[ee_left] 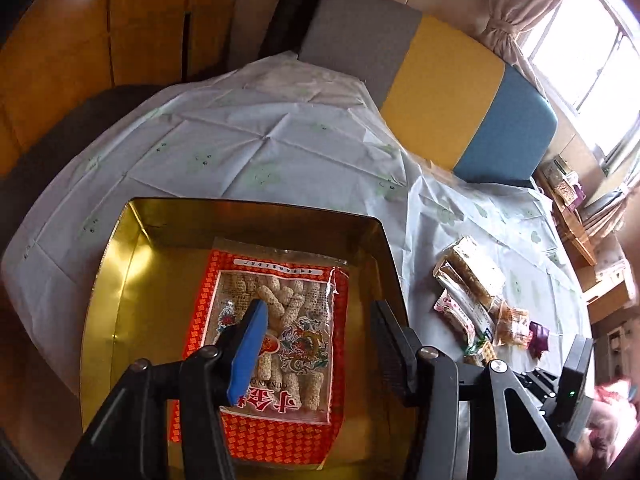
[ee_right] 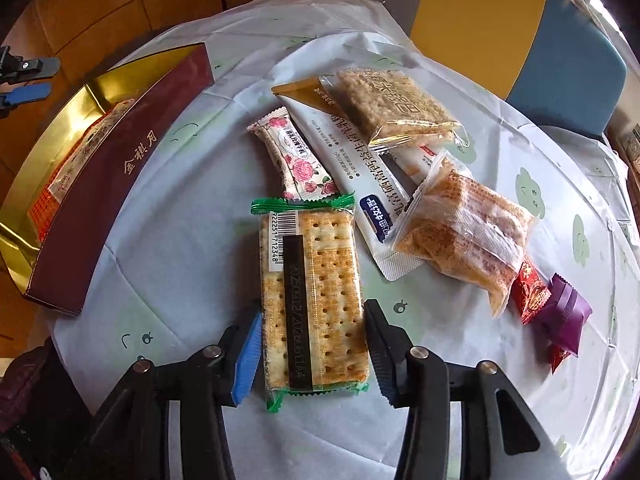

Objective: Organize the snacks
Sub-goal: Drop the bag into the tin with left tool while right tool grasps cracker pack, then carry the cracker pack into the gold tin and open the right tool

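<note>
Snacks lie in two places relative to the gold-lined box: an orange sesame-stick packet rests flat inside it, and a loose pile sits on the tablecloth beside it. Over the box hangs the left gripper — fingers spread, nothing between them. Near the pile's edge, the right gripper straddles a cracker packet, its pads seemingly touching the wrapper's sides.
</note>
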`<act>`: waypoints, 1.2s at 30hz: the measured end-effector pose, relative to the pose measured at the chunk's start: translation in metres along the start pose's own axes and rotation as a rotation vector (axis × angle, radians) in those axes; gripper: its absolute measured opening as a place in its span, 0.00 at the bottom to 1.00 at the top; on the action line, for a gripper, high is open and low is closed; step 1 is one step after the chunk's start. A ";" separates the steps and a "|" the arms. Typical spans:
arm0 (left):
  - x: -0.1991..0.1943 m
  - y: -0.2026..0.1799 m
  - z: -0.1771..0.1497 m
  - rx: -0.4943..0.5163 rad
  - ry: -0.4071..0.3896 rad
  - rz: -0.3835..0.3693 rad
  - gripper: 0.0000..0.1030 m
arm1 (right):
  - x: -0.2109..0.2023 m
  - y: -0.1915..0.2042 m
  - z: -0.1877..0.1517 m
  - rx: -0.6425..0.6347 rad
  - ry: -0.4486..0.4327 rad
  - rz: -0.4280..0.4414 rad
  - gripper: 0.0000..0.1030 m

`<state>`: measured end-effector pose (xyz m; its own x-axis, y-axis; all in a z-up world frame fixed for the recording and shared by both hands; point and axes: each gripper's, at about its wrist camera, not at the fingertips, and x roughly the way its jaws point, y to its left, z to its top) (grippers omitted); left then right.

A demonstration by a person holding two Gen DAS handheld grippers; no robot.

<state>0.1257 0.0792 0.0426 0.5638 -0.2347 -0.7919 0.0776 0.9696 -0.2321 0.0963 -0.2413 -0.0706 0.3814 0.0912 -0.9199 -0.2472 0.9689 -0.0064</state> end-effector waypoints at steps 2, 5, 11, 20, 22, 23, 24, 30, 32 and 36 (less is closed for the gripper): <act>-0.001 0.000 -0.010 0.025 -0.029 0.042 0.53 | 0.000 0.000 0.000 0.005 -0.005 0.001 0.47; -0.003 0.002 -0.025 0.016 -0.033 0.066 0.53 | -0.002 0.000 -0.003 0.014 -0.019 -0.002 0.48; -0.016 -0.001 -0.050 0.002 -0.063 0.146 0.53 | -0.007 0.004 -0.012 0.045 -0.042 -0.032 0.47; -0.033 -0.011 -0.079 0.041 -0.117 0.222 0.53 | -0.019 -0.001 -0.029 0.162 -0.037 -0.016 0.47; -0.034 -0.012 -0.082 0.045 -0.122 0.225 0.53 | -0.022 0.000 -0.035 0.180 -0.040 -0.011 0.47; -0.034 -0.013 -0.084 0.045 -0.124 0.229 0.53 | -0.024 0.000 -0.038 0.191 -0.042 -0.005 0.47; -0.034 -0.013 -0.086 0.046 -0.124 0.230 0.53 | -0.026 -0.001 -0.040 0.206 -0.044 0.007 0.47; -0.034 -0.011 -0.095 0.050 -0.117 0.239 0.53 | -0.036 -0.003 -0.048 0.307 -0.050 0.114 0.47; -0.034 -0.010 -0.097 0.052 -0.119 0.248 0.53 | -0.039 -0.002 -0.048 0.331 -0.057 0.139 0.47; -0.034 -0.006 -0.099 0.044 -0.121 0.259 0.53 | -0.048 0.005 -0.044 0.351 -0.075 0.172 0.47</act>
<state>0.0245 0.0747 0.0150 0.6629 0.0289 -0.7482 -0.0482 0.9988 -0.0041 0.0376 -0.2506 -0.0439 0.4278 0.2632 -0.8647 0.0010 0.9565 0.2917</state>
